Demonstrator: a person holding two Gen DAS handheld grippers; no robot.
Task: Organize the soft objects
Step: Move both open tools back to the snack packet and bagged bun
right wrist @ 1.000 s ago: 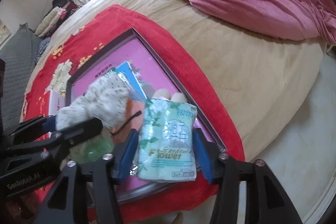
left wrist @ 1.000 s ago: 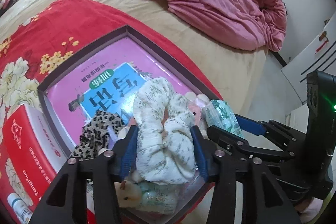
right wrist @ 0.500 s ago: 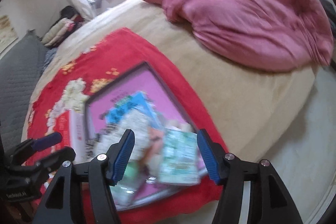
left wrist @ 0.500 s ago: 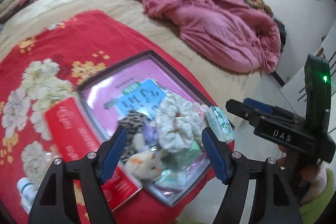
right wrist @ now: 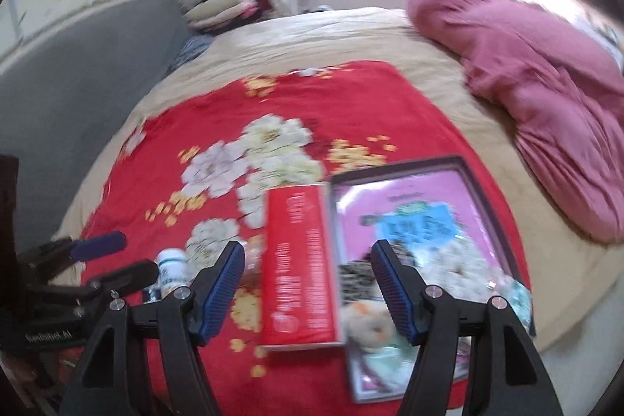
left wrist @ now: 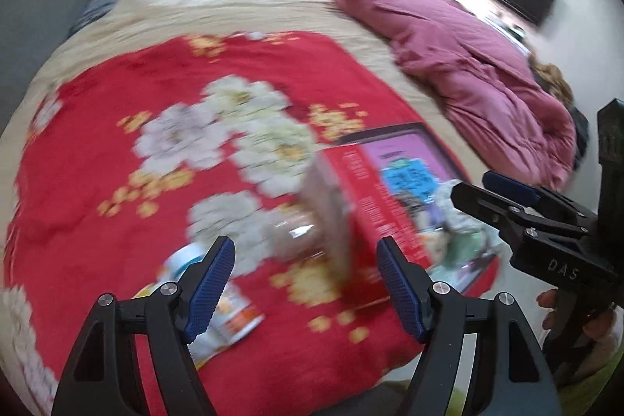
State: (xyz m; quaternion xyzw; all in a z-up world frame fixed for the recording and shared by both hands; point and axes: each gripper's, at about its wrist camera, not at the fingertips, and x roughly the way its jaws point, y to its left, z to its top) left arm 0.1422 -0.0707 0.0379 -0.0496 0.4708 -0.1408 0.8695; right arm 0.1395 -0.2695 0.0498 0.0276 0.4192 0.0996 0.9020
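Note:
A dark-framed tray (right wrist: 472, 178) with a pink book in it lies on the red flowered blanket (right wrist: 218, 127). In its near end sit a white scrunchie (right wrist: 456, 262), a leopard-print scrunchie (right wrist: 357, 275), a small plush toy (right wrist: 368, 320) and a green tissue pack (right wrist: 520, 297). My left gripper (left wrist: 306, 283) is open and empty, above the blanket left of the tray (left wrist: 448, 151). My right gripper (right wrist: 308, 289) is open and empty, above the red box (right wrist: 298, 268). Both views are blurred.
A red box (left wrist: 374, 205) lies against the tray's left side. A white bottle (right wrist: 173, 269) and a flat packet (left wrist: 230, 318) lie on the blanket near the front edge. A pink quilt (right wrist: 546, 73) is heaped at the right. The bed edge is close in front.
Both grippers let go of the white scrunchie and the tissue pack in the tray, opened, then pulled back and swung left over the blanket.

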